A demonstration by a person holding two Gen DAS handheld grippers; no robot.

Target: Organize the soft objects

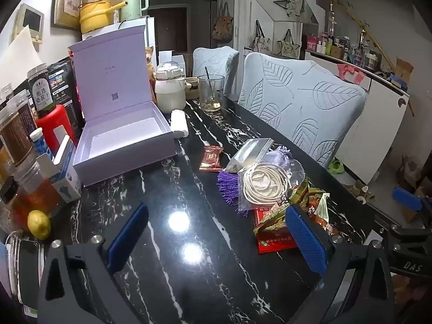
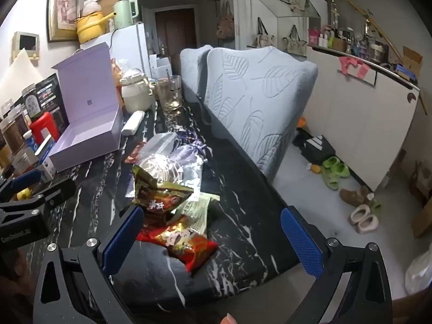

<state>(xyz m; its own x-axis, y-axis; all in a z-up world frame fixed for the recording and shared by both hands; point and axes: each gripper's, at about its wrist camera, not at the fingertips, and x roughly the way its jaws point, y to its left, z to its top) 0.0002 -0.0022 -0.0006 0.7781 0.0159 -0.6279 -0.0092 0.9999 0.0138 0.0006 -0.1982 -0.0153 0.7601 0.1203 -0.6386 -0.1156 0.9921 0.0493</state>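
Left wrist view shows your left gripper [image 1: 216,239] spread wide over bare black marble table [image 1: 189,283], grasping nothing. The soft things lie heaped to its right: a coiled white cord in a clear bag [image 1: 263,185], a purple tassel [image 1: 229,187], a lilac organza pouch [image 1: 278,158] and snack packets [image 1: 272,240]. The open lilac gift box [image 1: 124,137] sits well apart, at left. Your right gripper [image 2: 213,240] is also released, with a red snack packet [image 2: 189,243] between its fingers, untouched.

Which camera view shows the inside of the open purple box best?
The left wrist view: the purple box is nearer and its bare inside floor shows. In the right wrist view the box is smaller, seen from the side.
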